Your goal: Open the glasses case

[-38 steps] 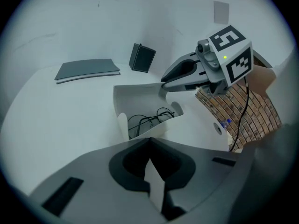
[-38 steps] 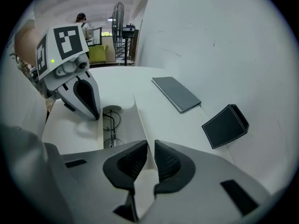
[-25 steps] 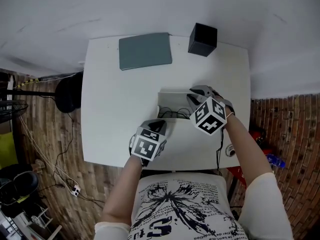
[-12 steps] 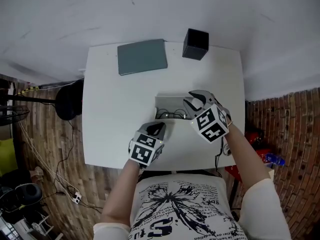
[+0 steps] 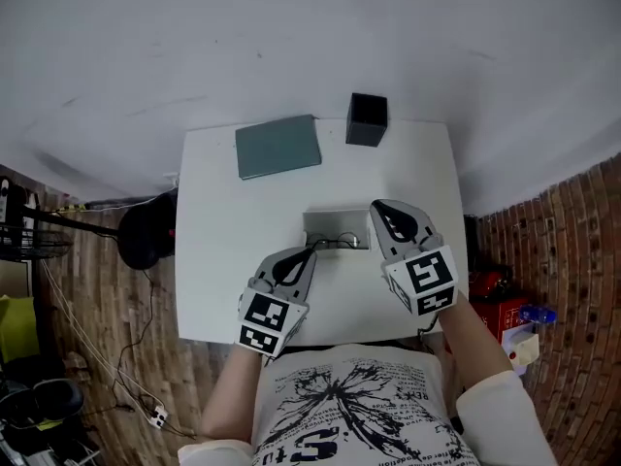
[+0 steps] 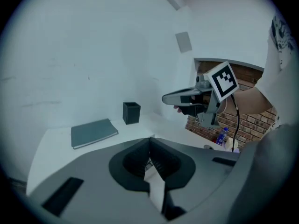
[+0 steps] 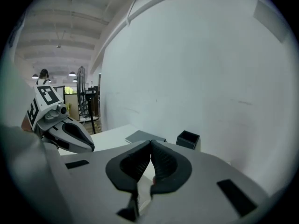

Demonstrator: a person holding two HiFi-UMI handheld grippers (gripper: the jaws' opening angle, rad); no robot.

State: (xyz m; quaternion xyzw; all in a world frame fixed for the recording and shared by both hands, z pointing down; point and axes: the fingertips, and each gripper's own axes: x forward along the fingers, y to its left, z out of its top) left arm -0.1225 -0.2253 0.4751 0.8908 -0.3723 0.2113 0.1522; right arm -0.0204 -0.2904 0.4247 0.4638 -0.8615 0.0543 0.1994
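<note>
The white desk (image 5: 223,260) carries an open glasses case (image 5: 335,223) near its middle. A slate-grey notebook (image 5: 278,147) lies flat beyond the case's far left corner, well apart from it. The left hand-held gripper (image 6: 149,138) hangs raised off the case's near left corner, jaws together and empty. The right hand-held gripper (image 7: 151,141) hangs raised at the case's right end; its jaws have just been closing and now meet with nothing between them. A black box (image 5: 366,119) stands beyond the case's far right corner. Dark-framed glasses (image 5: 340,243) lie inside the case.
</note>
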